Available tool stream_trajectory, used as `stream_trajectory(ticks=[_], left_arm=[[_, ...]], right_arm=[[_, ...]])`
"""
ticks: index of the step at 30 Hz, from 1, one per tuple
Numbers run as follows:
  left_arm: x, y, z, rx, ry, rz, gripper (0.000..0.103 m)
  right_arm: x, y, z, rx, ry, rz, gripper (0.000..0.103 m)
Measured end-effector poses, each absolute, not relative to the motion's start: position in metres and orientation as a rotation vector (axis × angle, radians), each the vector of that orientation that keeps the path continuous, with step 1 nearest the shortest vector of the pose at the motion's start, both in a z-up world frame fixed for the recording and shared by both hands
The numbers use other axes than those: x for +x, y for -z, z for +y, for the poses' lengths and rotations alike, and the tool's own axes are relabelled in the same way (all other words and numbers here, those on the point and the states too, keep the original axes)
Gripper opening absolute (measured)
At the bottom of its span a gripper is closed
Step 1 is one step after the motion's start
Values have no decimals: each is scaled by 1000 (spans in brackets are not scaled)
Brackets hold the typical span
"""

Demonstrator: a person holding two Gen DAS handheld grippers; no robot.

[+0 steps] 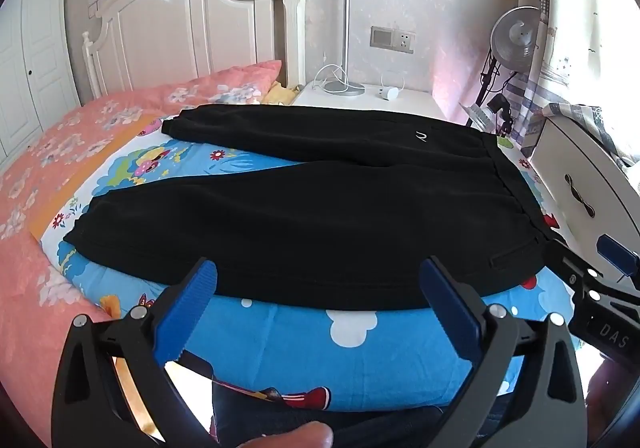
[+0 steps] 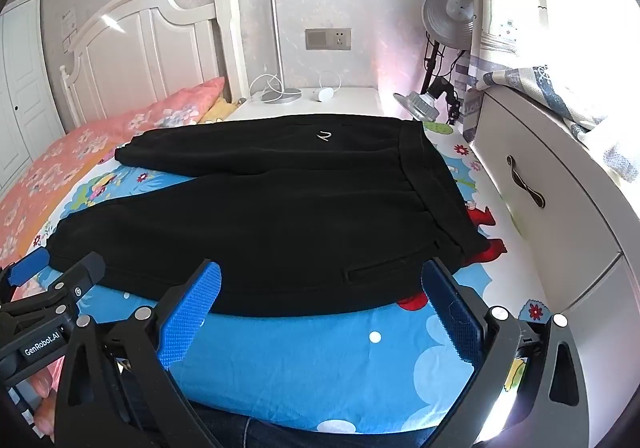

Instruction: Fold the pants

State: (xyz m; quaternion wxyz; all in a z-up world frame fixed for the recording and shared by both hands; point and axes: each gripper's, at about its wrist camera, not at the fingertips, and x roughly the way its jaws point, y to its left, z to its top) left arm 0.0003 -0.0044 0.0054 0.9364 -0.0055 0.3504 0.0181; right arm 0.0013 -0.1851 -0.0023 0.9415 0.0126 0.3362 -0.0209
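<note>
Spread flat on the cartoon-print bed sheet (image 1: 304, 344): black sweatpants (image 1: 320, 215), legs splayed toward the pink pillow (image 1: 224, 87), waistband (image 2: 436, 183) toward the white drawer unit (image 2: 560, 183). Probably soft, limp, fairly light fleece, likely to sag and drag when lifted; best pinched at the near hem edge and waistband corner. Left claw (image 1: 318, 306) and right claw (image 2: 320, 308) both gaping wide, empty, poised just short of the near leg.

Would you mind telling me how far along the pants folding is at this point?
Done: the black pants lie spread flat on the cartoon bedsheet, legs apart, waistband toward the white drawer unit. In hand: nothing; the left gripper and right gripper hover at the near edge, jaws open. Left: every fold, as none is visible.
</note>
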Motion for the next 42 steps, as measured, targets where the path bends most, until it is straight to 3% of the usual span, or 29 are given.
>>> stream_trajectory(ticks=[42], left_arm=[[-1, -5, -3, -17, -35, 713, 101]], right_arm=[[0, 0, -187, 29, 39, 684, 98]])
